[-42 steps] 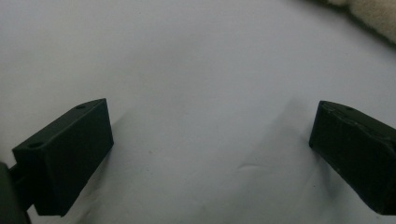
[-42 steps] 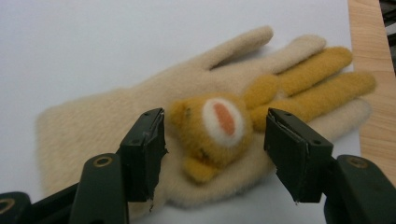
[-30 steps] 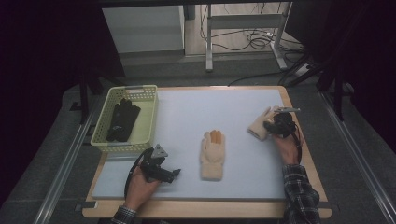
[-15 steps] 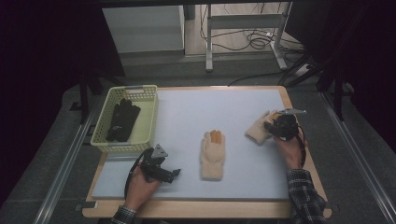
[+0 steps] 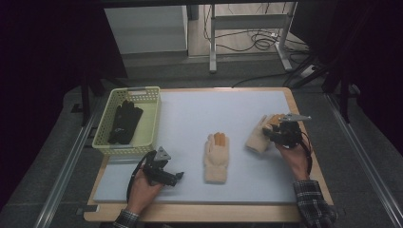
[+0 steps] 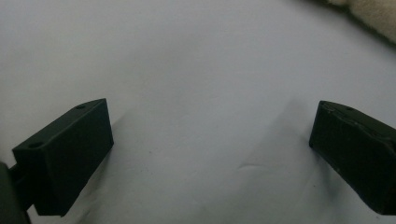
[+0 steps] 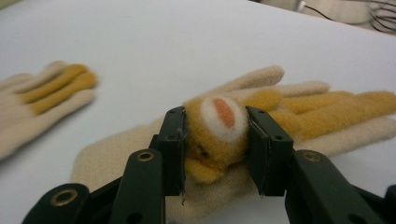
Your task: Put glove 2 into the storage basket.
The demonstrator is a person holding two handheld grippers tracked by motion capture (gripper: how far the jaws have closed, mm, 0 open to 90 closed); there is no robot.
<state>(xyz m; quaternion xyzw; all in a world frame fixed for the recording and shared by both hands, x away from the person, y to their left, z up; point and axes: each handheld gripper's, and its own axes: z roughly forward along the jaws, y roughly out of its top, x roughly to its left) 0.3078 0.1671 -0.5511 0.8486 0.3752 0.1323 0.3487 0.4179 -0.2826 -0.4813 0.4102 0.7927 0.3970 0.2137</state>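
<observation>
At nine o'clock, a yellow basket [image 5: 151,124] holds black gloves [image 5: 124,122]. The left claw [image 5: 177,176] rests spread on the tabletop [image 5: 190,114]. One cream glove [image 5: 216,157] lies centred; at three o'clock, the right claw [image 7: 215,147] pinches the other glove's [image 7: 299,116] plush patch, seemingly to lift it.

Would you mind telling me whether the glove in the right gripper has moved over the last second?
Yes. The held glove, clamped in the right gripper, has shifted toward the person and slightly inward from the table's right edge, nearer the middle glove.
</observation>
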